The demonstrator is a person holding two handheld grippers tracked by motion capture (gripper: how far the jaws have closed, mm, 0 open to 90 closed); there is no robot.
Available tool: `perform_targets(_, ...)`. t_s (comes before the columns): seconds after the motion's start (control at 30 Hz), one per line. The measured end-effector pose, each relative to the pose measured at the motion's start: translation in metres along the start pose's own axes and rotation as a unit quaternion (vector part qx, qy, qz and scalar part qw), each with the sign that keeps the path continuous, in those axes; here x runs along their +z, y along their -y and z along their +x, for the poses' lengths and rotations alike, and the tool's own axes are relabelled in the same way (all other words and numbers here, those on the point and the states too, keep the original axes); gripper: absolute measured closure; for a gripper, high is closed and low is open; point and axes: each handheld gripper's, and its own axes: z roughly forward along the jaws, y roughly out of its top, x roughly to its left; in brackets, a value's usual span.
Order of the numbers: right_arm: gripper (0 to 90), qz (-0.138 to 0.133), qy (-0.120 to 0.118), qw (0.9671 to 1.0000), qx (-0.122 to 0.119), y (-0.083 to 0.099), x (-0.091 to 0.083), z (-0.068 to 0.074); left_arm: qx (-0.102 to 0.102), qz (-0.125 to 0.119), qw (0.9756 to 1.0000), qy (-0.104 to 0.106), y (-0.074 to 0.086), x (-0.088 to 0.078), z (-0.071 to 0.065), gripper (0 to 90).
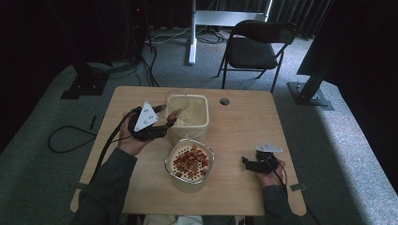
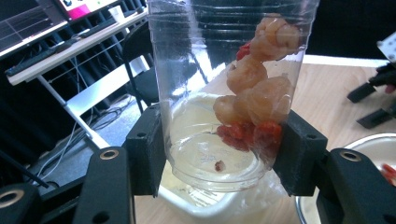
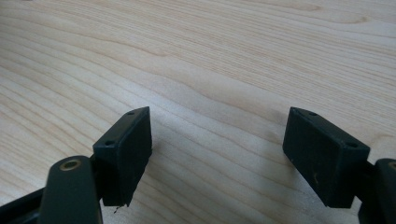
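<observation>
Grey carpet, a folding chair (image 1: 256, 47) and black stands ring a small wooden table (image 1: 244, 126), where the work in hand looks like tipping fruit out of a clear cup into a container. In the high view the left gripper (image 1: 165, 123) holds that cup (image 1: 174, 111) at the near left edge of the white tub (image 1: 188, 112), with the cup leaning over so that its mouth points toward the tub. The left gripper view has the cup (image 2: 224, 93) pinched across its lower body between the two black pads, base toward the camera and long axis running away from it. Pale round fruits (image 2: 254, 88) and some red bits (image 2: 252, 135) cling to one wall partway along, with a little cloudy liquid at the base. The relation that counts is the mouth over the tub: from these views I judge it lies above the tub's rim, though how far inside I cannot tell. Just in front of the tub, toward the person, stands a glass bowl (image 1: 189, 164) already topped with red pieces, close enough below the left hand to catch a stray drop. The right gripper (image 1: 253, 164) rests well apart on the right side of the table, its jaws spread over bare wood with nothing between them (image 3: 217, 154). So the left hand alone is placed to finish the pour.
</observation>
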Motion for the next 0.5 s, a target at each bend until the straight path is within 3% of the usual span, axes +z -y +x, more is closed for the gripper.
perform_targets(0.23,23.4,0.001,0.003,1.0,-0.005,0.0,0.0,0.001,-0.031,-0.009,0.9995,-0.002,0.003,0.015,0.007,43.2)
perform_targets(0.5,23.4,0.001,0.003,1.0,-0.005,0.0,0.0,0.001,-0.073,-0.012,0.9973,0.007,0.008,0.038,0.016,42.9)
